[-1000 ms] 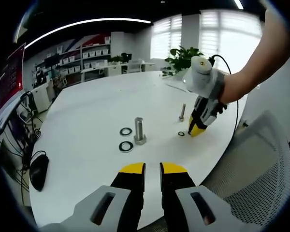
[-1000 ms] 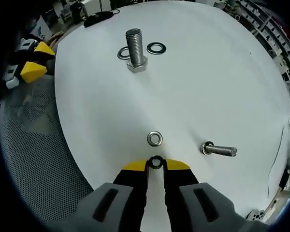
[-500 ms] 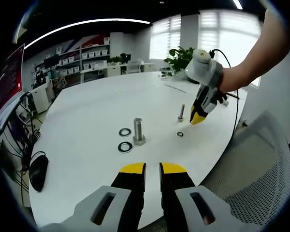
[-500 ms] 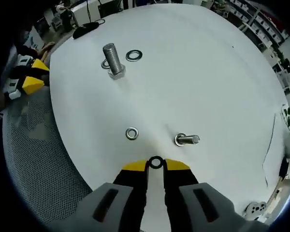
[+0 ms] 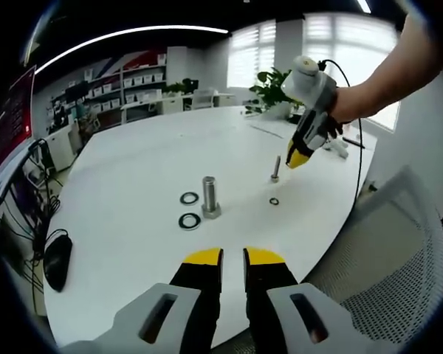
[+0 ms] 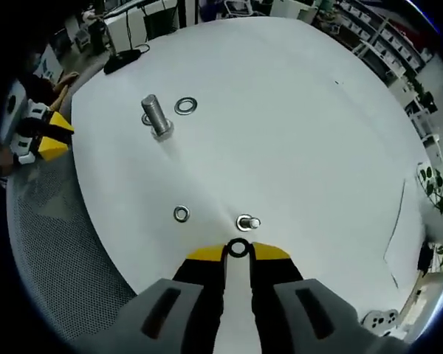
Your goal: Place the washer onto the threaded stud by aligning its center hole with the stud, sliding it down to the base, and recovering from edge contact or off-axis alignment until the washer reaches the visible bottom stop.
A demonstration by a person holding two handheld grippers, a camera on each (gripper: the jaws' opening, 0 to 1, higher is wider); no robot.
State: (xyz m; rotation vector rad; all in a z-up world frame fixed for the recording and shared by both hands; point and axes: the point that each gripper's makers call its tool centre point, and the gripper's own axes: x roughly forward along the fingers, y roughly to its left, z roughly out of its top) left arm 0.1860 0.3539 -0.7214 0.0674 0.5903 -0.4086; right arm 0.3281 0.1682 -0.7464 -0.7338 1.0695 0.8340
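Note:
In the right gripper view my right gripper [image 6: 238,251] is shut on a small washer [image 6: 238,248] held at its yellow tips, high over the white table [image 6: 295,118]. The small threaded stud [image 6: 247,222] stands almost straight below, seen end-on. A loose small washer [image 6: 181,214] lies to its left. In the left gripper view the right gripper [image 5: 298,158] hangs just above and right of the small stud [image 5: 276,169], with the loose washer [image 5: 274,200] in front. My left gripper [image 5: 232,256] hovers by the near table edge, jaws almost together and nothing between them.
A large bolt [image 5: 210,196] stands upright mid-table with two large washers [image 5: 190,220] beside it. A black mouse [image 5: 58,262] lies at the left edge. A mesh chair [image 5: 384,258] sits at the right of the table. Shelves and plants are far behind.
The right gripper has risen with the washer and moved over the small stud, which now looks end-on. The left gripper has stayed put.

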